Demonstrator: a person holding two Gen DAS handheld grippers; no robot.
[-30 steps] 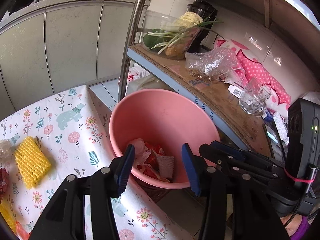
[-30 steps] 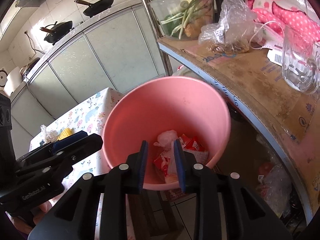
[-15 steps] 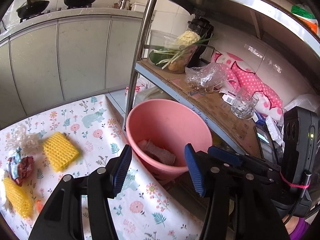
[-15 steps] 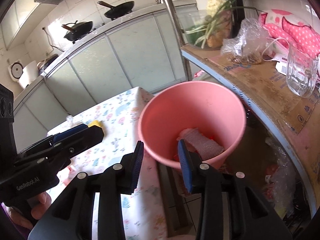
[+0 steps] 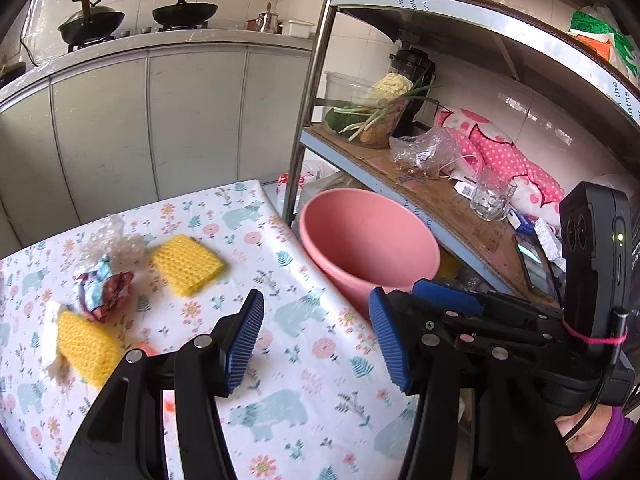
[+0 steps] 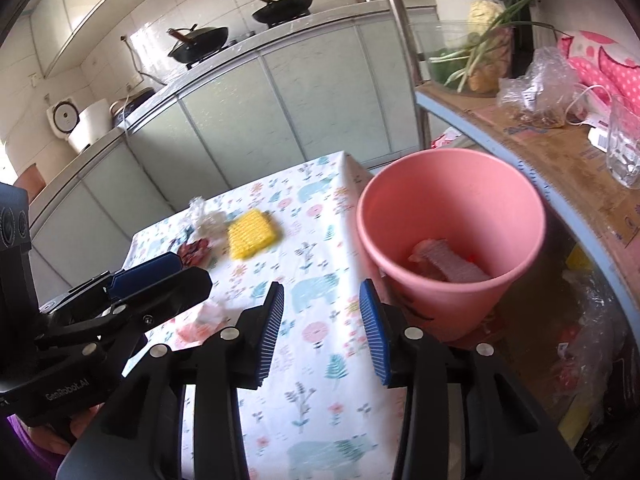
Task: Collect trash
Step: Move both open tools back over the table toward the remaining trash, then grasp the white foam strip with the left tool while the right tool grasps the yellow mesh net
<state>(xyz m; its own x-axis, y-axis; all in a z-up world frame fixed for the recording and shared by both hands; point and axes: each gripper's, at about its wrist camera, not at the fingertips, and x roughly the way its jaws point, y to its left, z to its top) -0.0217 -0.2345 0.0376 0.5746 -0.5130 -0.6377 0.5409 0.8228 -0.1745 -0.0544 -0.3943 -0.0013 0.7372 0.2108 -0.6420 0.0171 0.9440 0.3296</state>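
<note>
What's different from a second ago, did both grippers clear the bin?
Both grippers have pulled back from over the pink bin toward the table. The right gripper has just been opening, nothing between its jaws; a flat pinkish piece now lies on top in the bin. The left gripper is open and empty. Yellow foam nets lie unmoved.

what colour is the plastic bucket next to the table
Pink; the round plastic bucket shows best in the right wrist view.

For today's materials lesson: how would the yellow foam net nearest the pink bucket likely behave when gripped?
The yellow foam net looks like open mesh, so it would probably squash between pads. It lies flat on the tablecloth, so it is unlikely to roll. It seems light for its size.
</note>
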